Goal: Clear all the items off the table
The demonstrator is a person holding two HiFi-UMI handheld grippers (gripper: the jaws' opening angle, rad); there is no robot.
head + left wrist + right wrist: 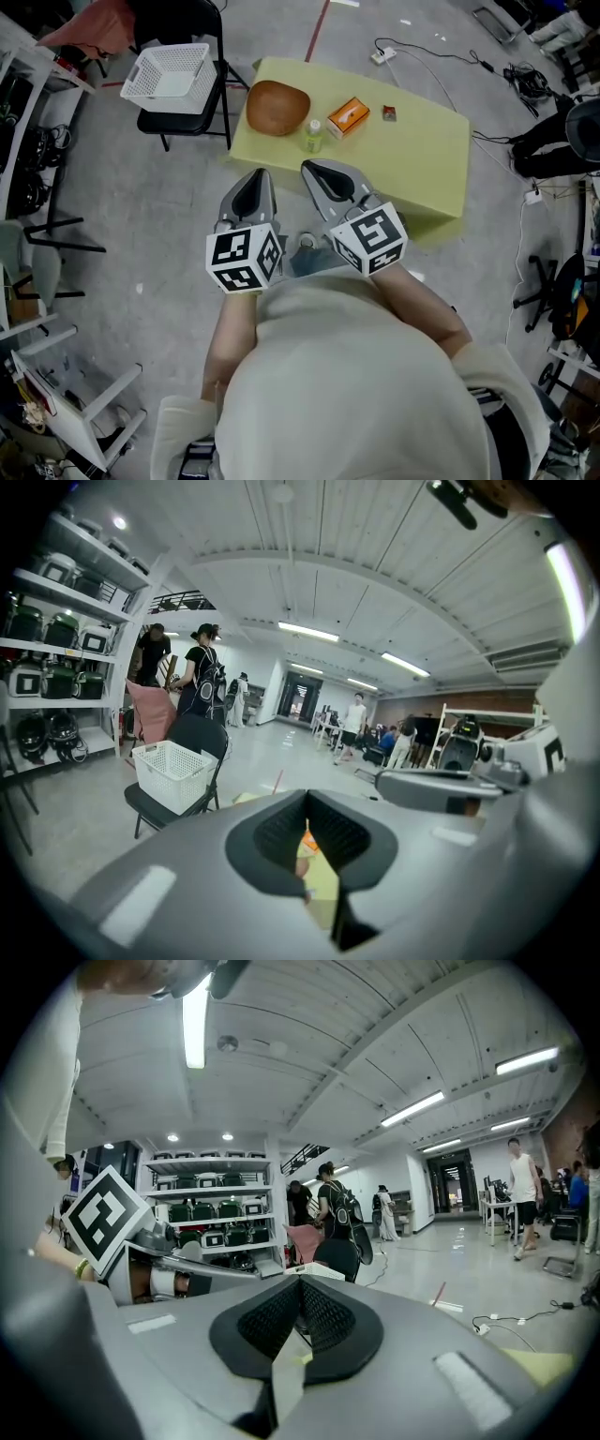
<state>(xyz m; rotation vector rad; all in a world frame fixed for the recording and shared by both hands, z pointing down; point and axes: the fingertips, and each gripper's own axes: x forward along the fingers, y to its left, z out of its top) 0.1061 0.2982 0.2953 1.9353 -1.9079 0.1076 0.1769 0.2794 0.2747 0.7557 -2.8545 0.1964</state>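
Tabletop (422, 159): yellow; bowl (277, 106), bottle (313, 136), orange box (347, 116) carried.
Left gripper (253, 178): jaws closed, nothing held.
Right gripper (317, 171): jaws closed, nothing held.

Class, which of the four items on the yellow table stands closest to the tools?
The small green bottle, nearest the table's front edge, between the wooden bowl and the orange box.

Left gripper (257, 175) closed, right gripper (312, 167) seemingly closed (both empty)

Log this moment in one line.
left tool: shut, empty | right tool: shut, empty | table: wooden bowl, bottle, orange box, small red item | white basket: on chair
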